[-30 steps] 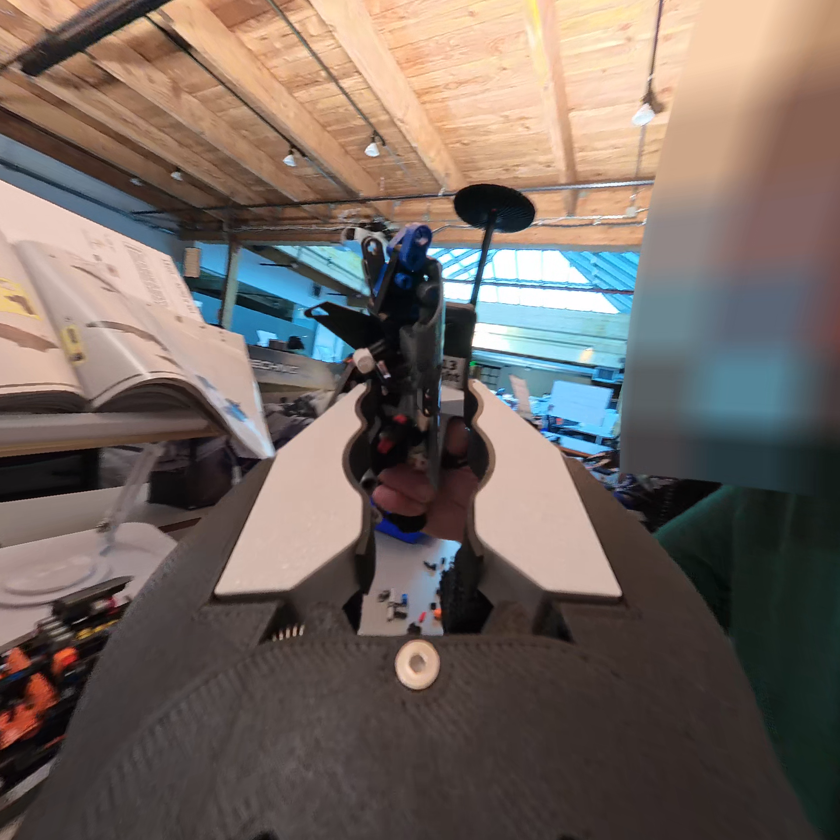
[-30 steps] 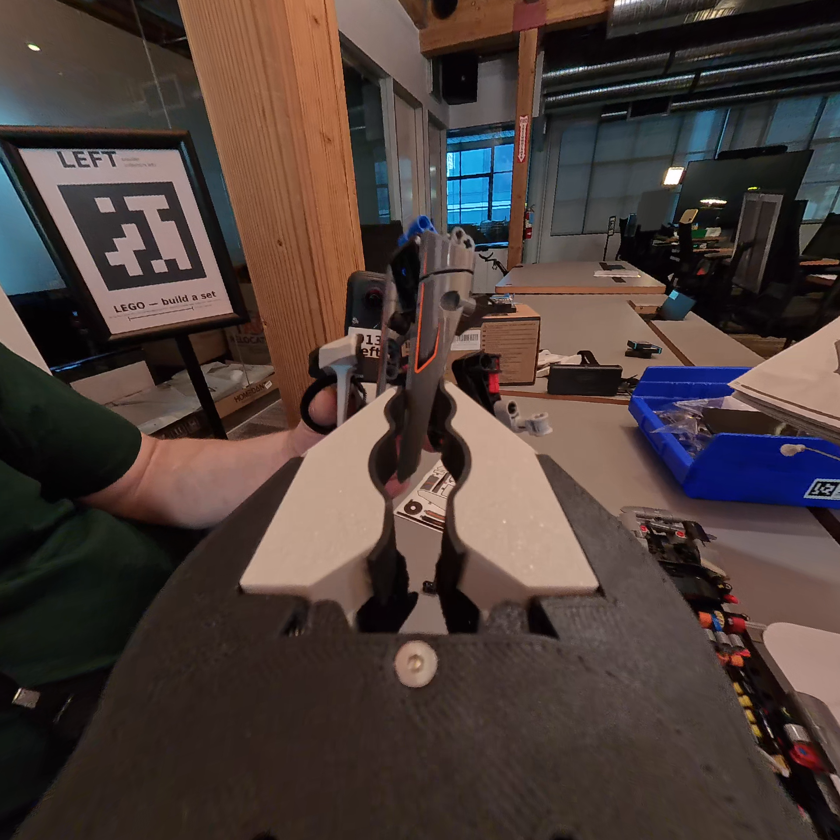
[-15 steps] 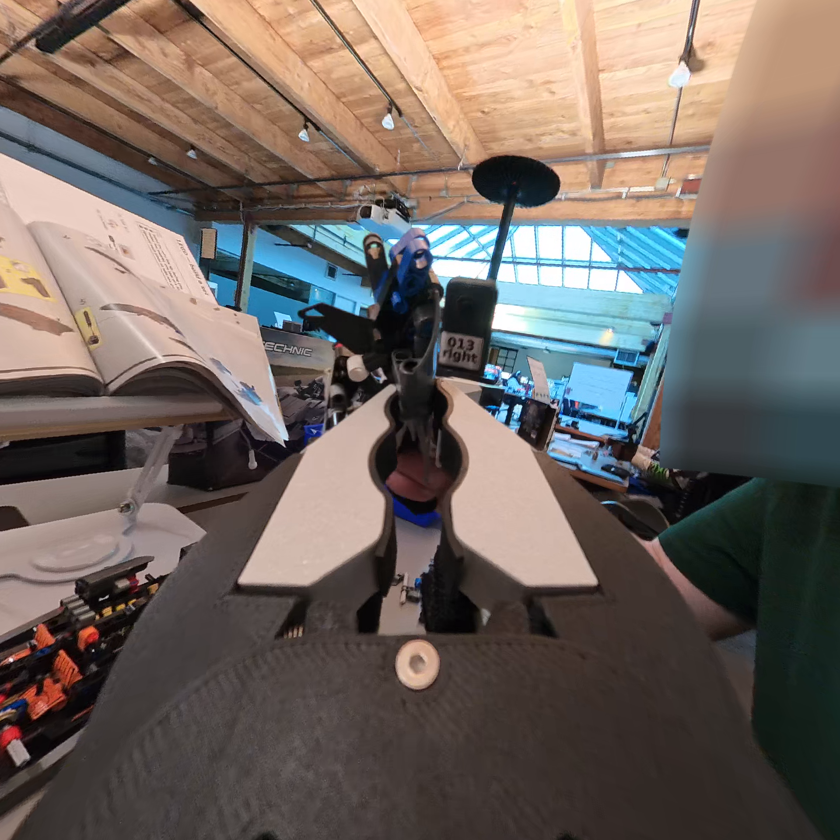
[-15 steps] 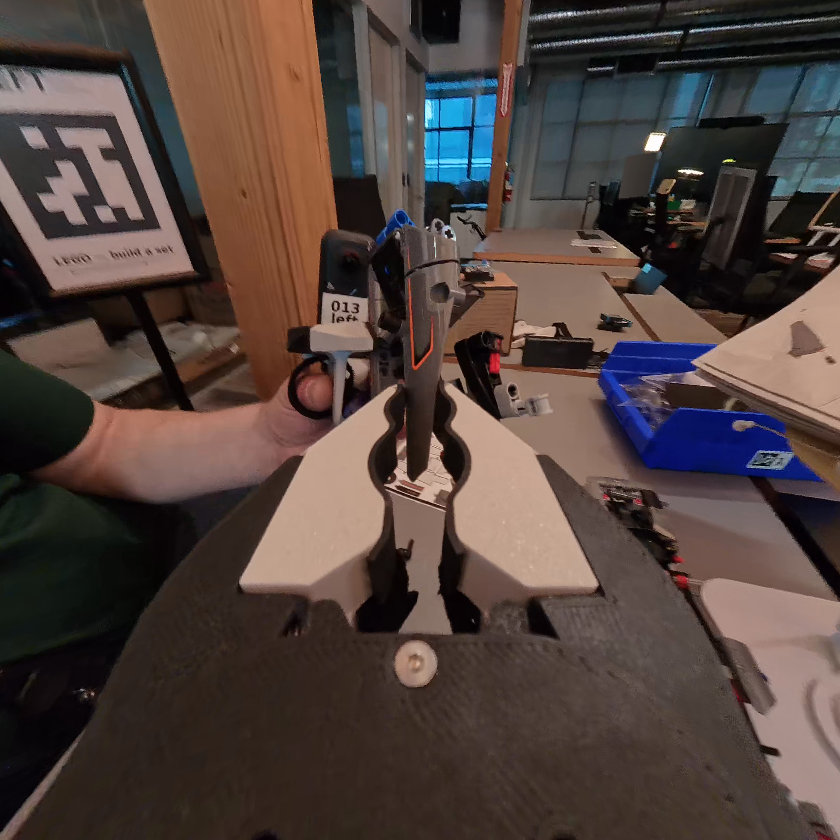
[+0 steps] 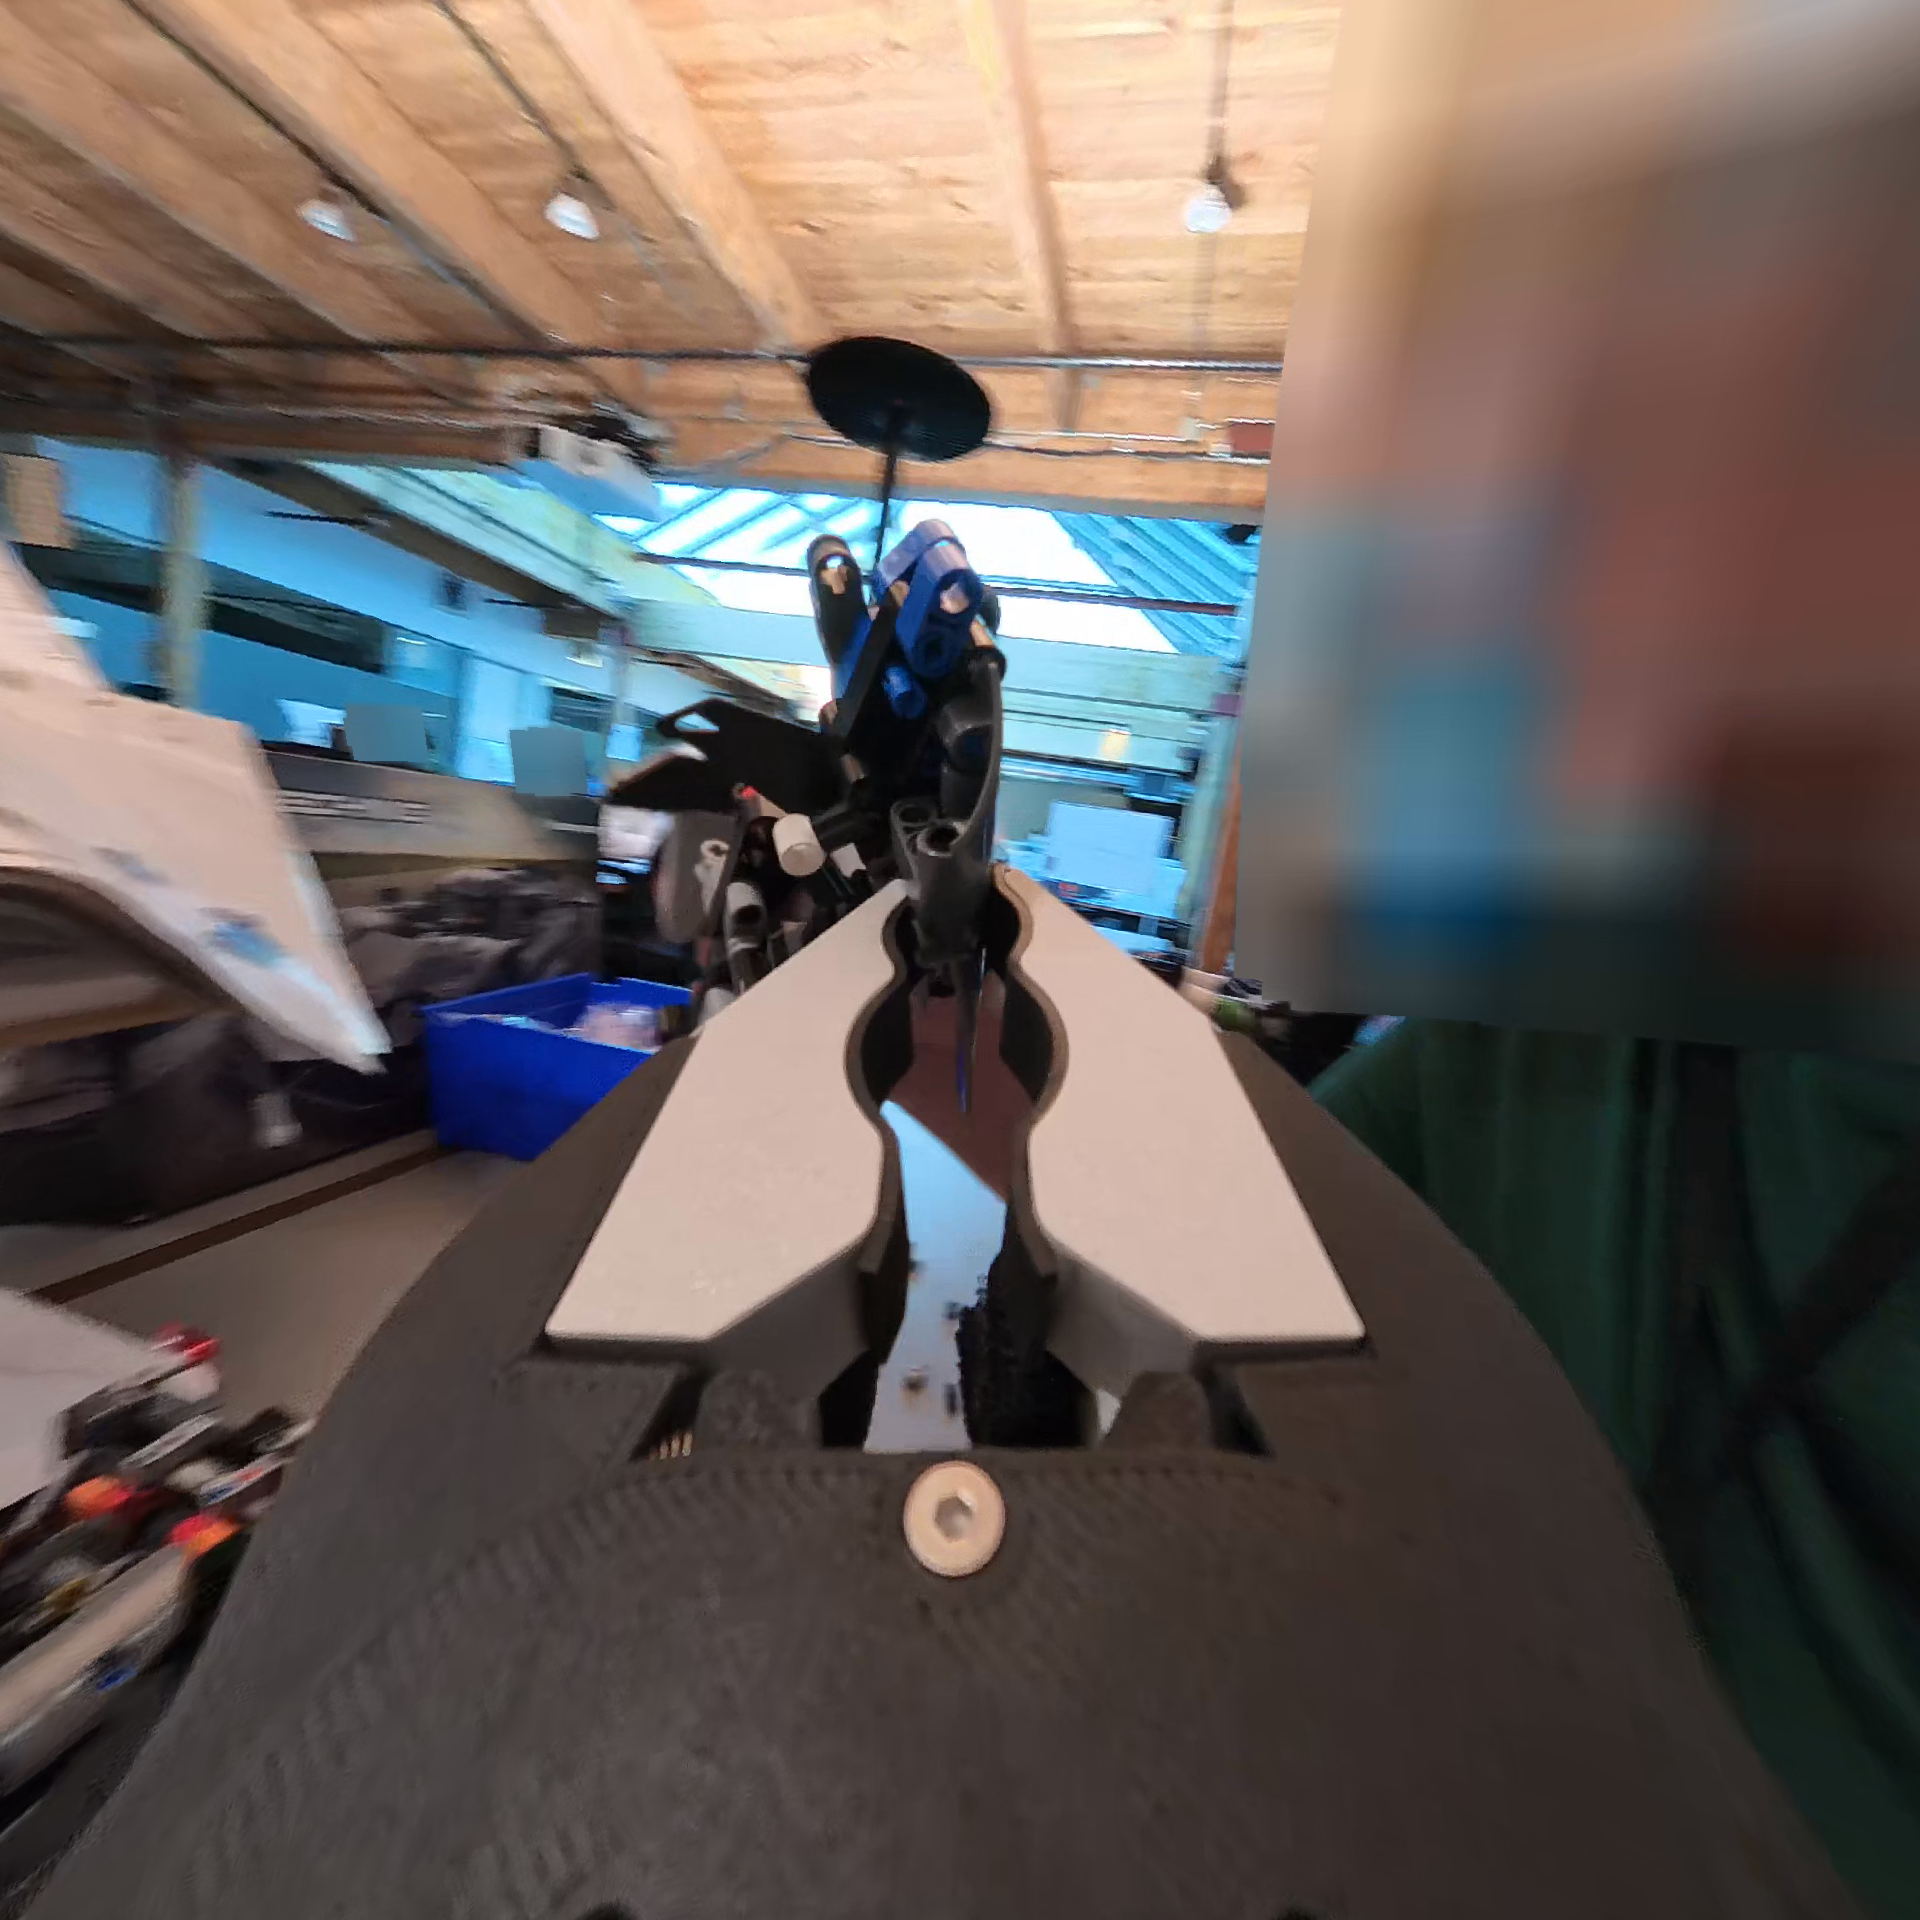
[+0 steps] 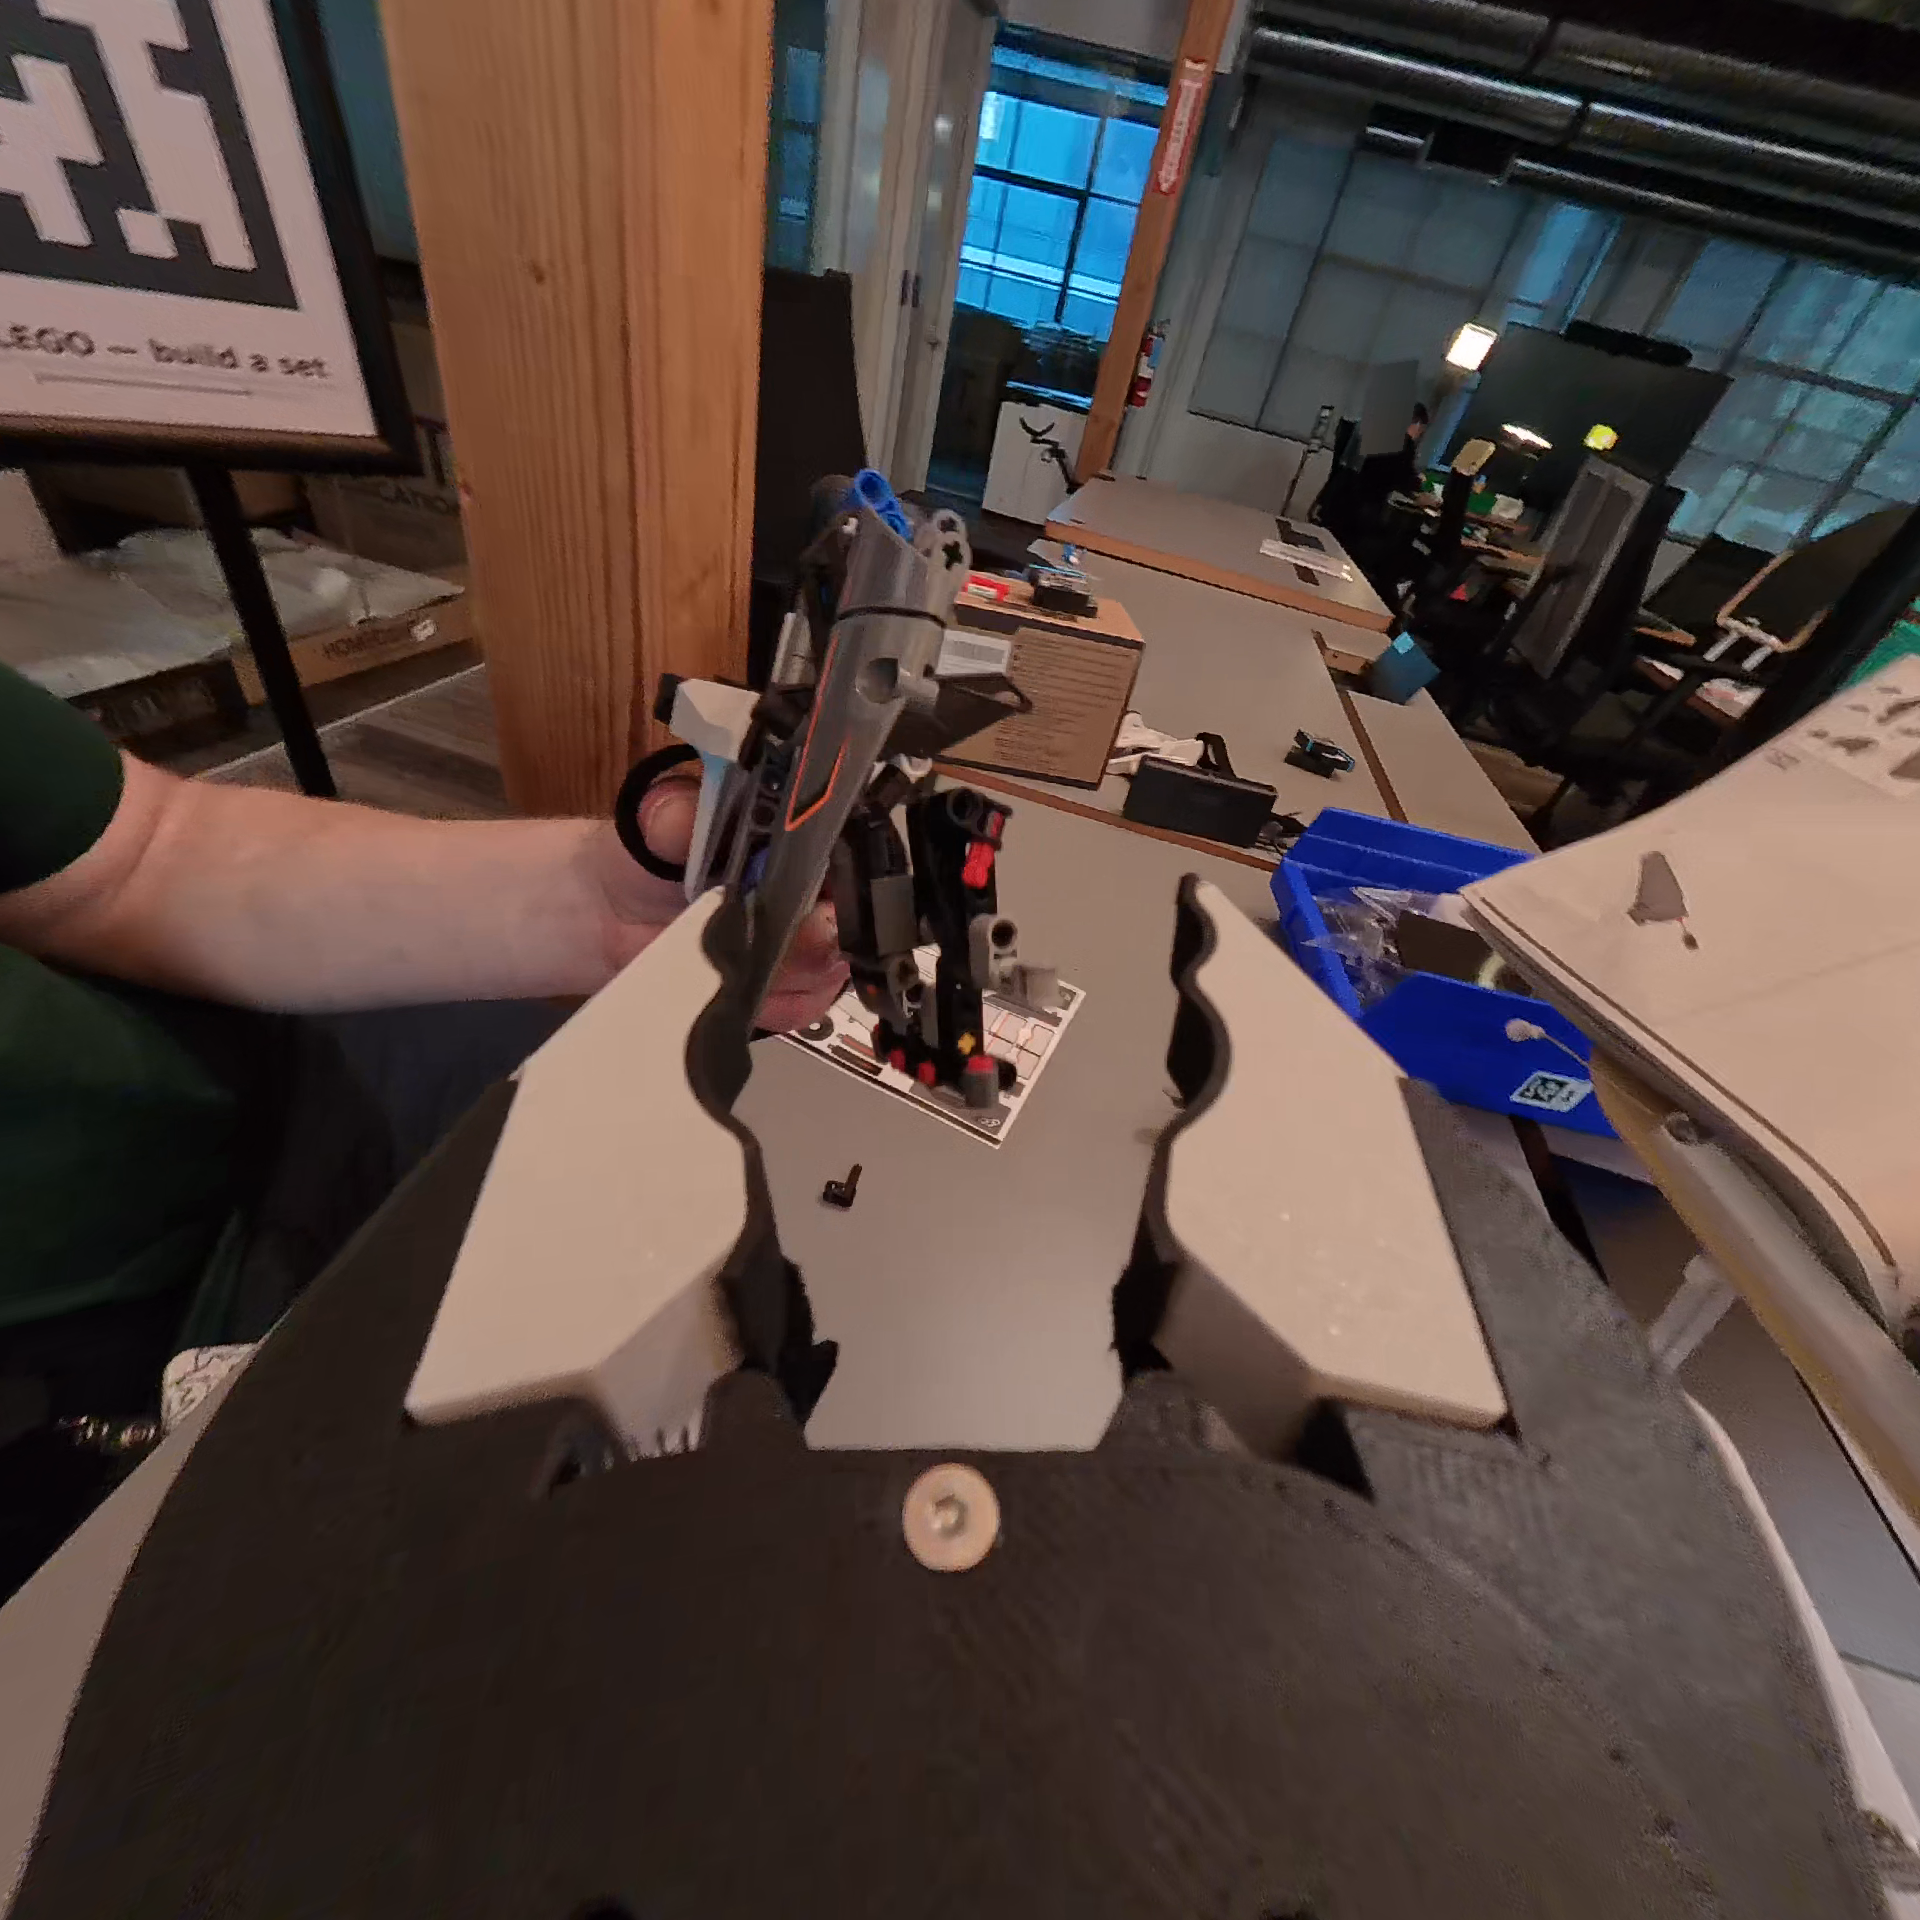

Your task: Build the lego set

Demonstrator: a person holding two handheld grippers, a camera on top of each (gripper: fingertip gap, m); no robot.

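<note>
A partly built lego assembly (image 5: 914,717) of black, blue and grey parts sticks up from my left gripper (image 5: 951,909), which is shut on its lower end. In the right wrist view the same assembly (image 6: 868,686) shows a long grey panel with an orange stripe and a black, grey and red section (image 6: 935,935) on its right, above a sticker sheet (image 6: 1023,1049). A hand (image 6: 644,883) holds the left gripper behind it. My right gripper (image 6: 951,935) is open and empty. Its left finger (image 6: 665,1049) lies next to the panel's lower tip.
A small black lego piece (image 6: 844,1188) lies on the grey table (image 6: 966,1278). A blue bin (image 6: 1455,997) and an open instruction book (image 6: 1714,935) are at the right. A cardboard box (image 6: 1049,675) stands behind. More lego parts (image 5: 125,1455) lie at lower left in the left wrist view. The tips of one gripper are about 5 cm away from the tips of the other.
My right gripper was shut on the grey panel and has opened and let go of it. The left gripper keeps its hold and has swung, so the blue bin now shows.
</note>
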